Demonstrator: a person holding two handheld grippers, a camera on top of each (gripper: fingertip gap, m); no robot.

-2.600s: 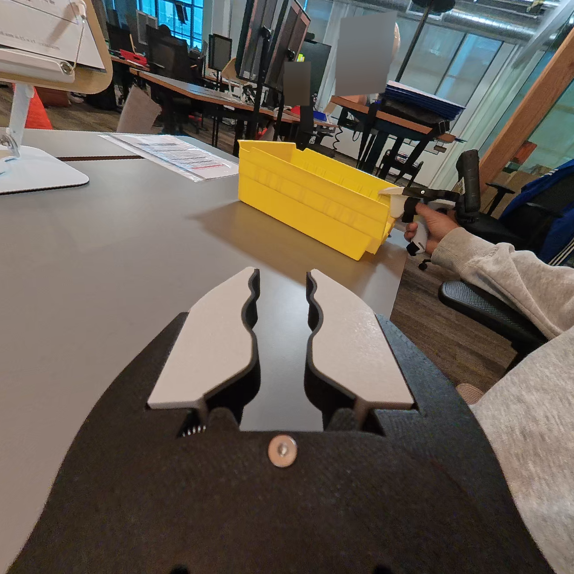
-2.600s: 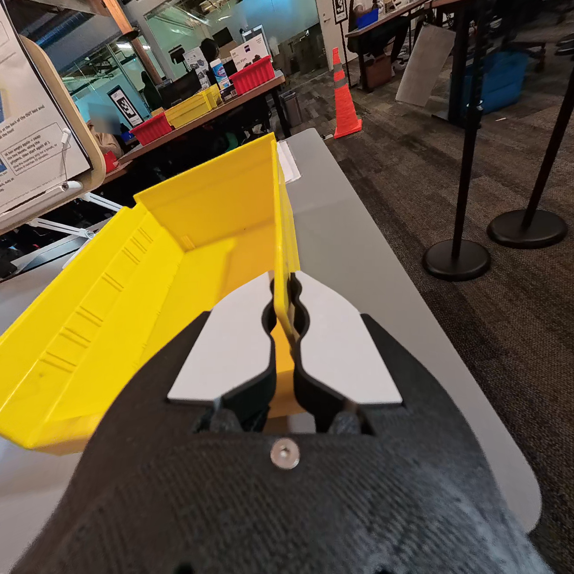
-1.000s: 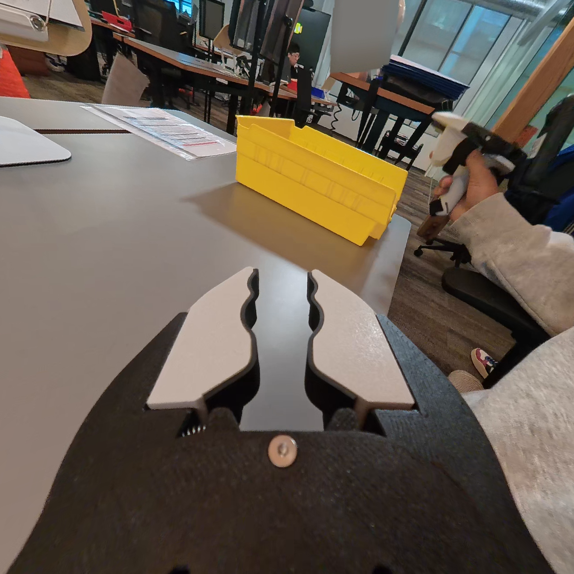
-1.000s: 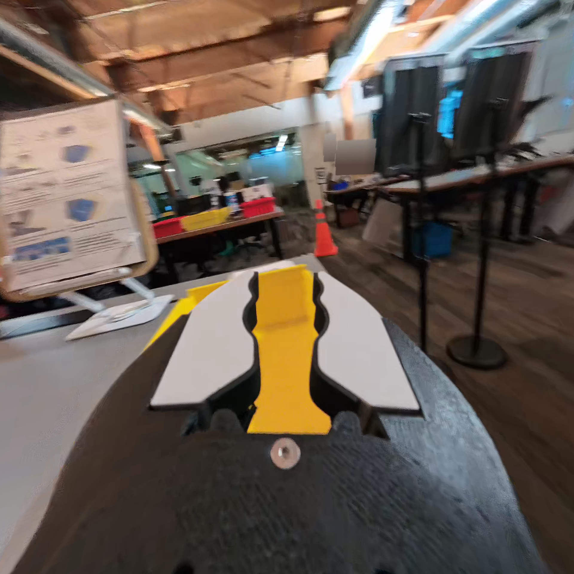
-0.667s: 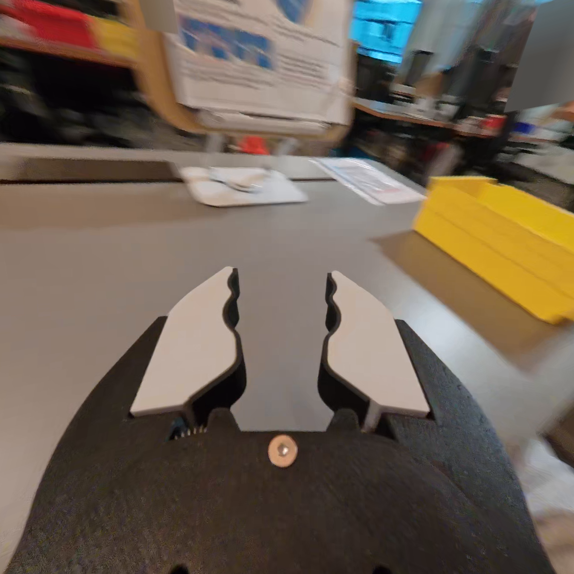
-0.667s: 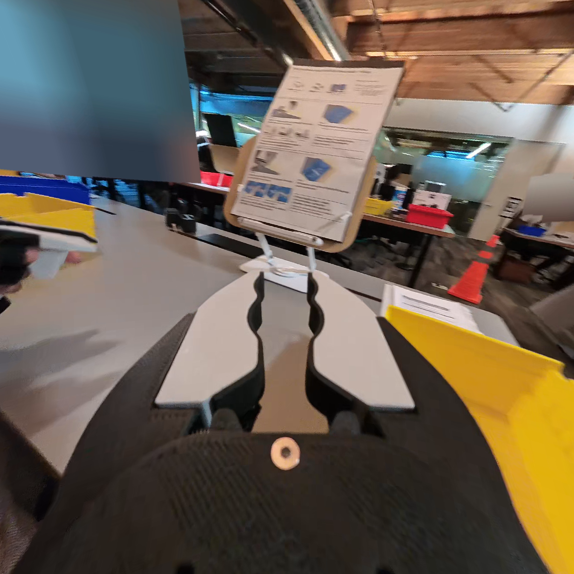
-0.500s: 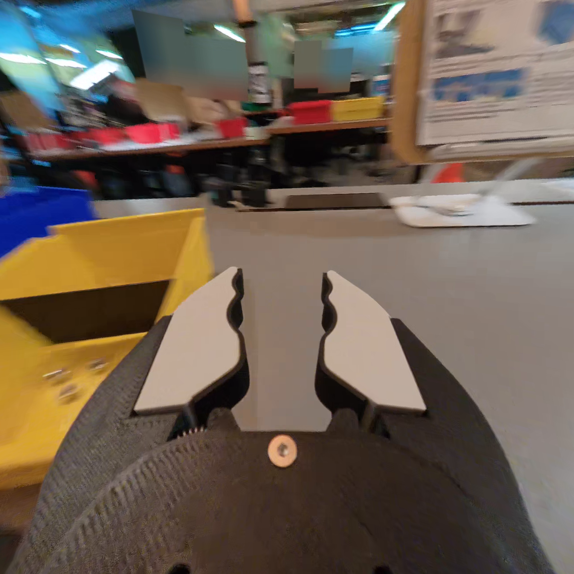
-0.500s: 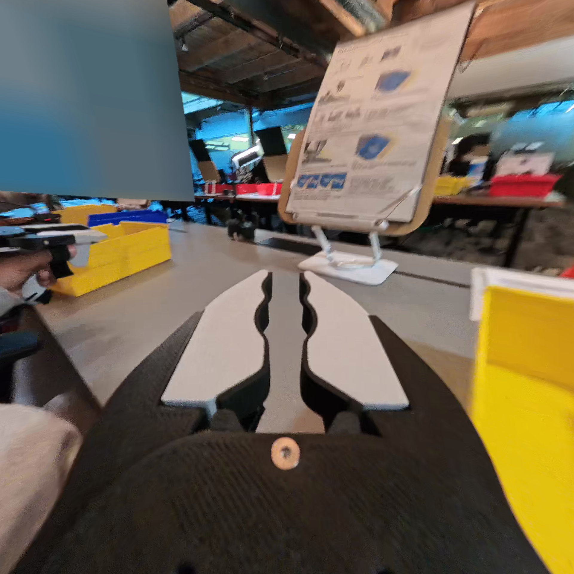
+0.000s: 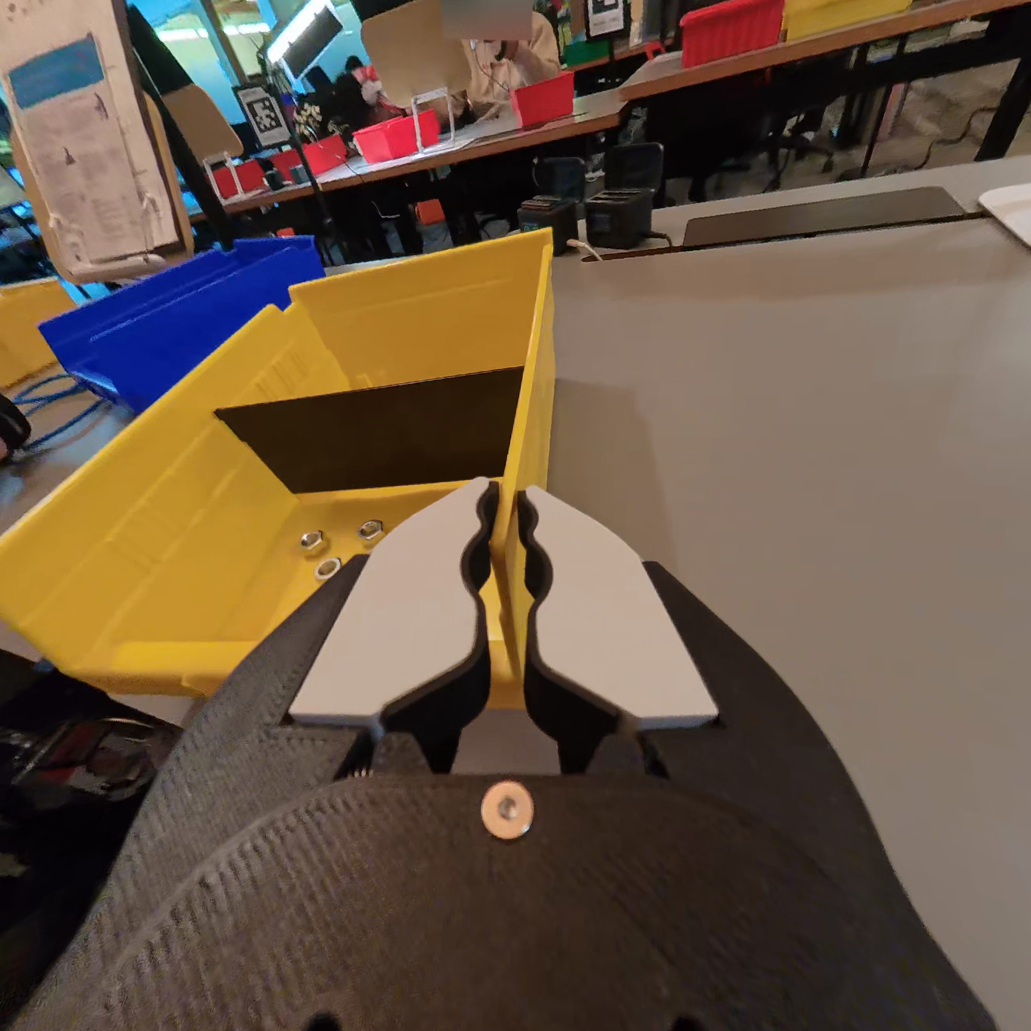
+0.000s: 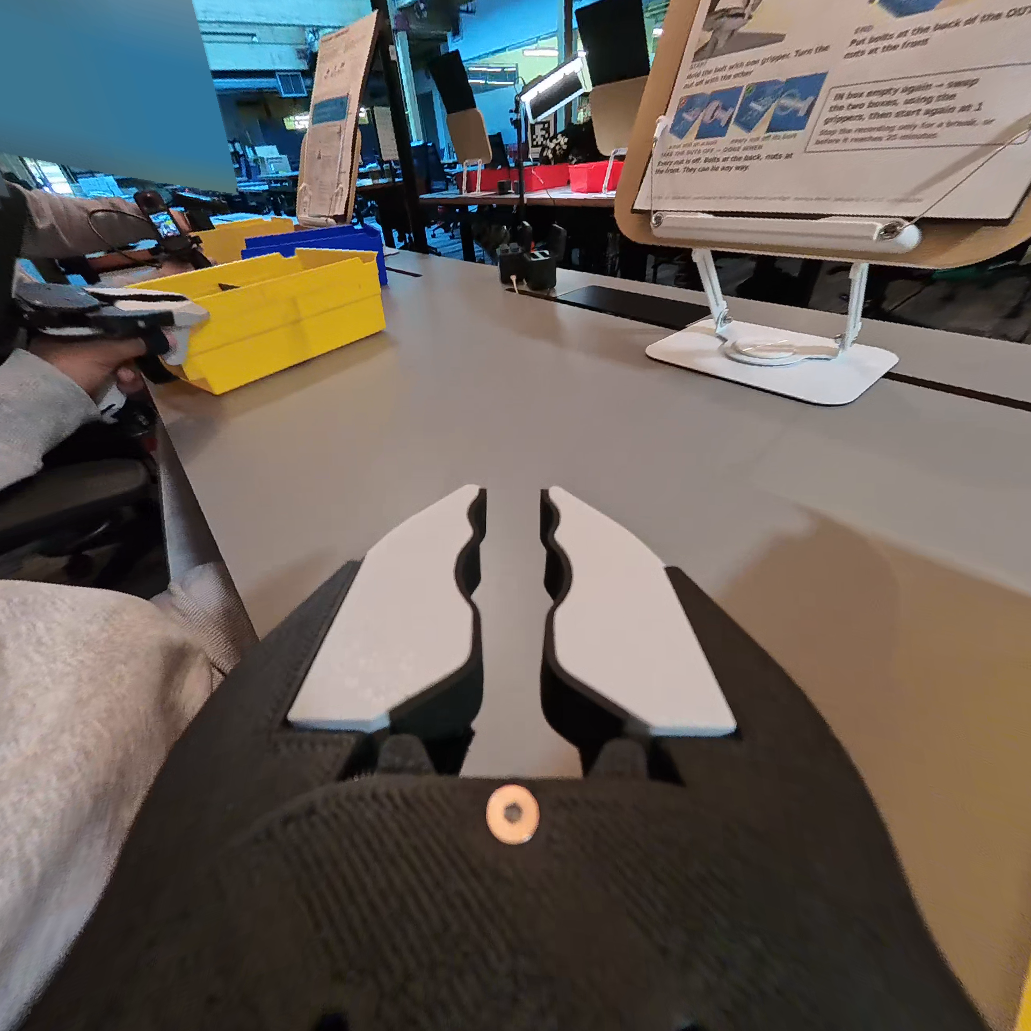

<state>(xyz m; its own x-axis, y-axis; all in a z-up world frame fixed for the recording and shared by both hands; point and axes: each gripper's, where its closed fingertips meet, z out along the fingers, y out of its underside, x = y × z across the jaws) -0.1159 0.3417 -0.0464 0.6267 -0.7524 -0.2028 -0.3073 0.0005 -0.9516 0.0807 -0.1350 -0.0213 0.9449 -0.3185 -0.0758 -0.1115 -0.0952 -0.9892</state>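
In the left wrist view my left gripper is shut on the right side wall of a yellow bin, near its front corner. A black divider crosses the bin. Three metal nuts lie in the front compartment, just left of my fingers. In the right wrist view my right gripper is open and empty, low over the grey table. The same yellow bin stands far off at the left, with the left gripper at its near end.
A blue bin stands behind the yellow one. A white document stand holding a printed sheet stands at the right. Small black chargers sit at the table's far edge. A yellow edge shows at the bottom right corner. Some 50 cm of space lies between my two pairs of fingers.
My right gripper let go of the other yellow bin's wall and swung left over the table. My left gripper swung left to this bin and shut on its side wall.
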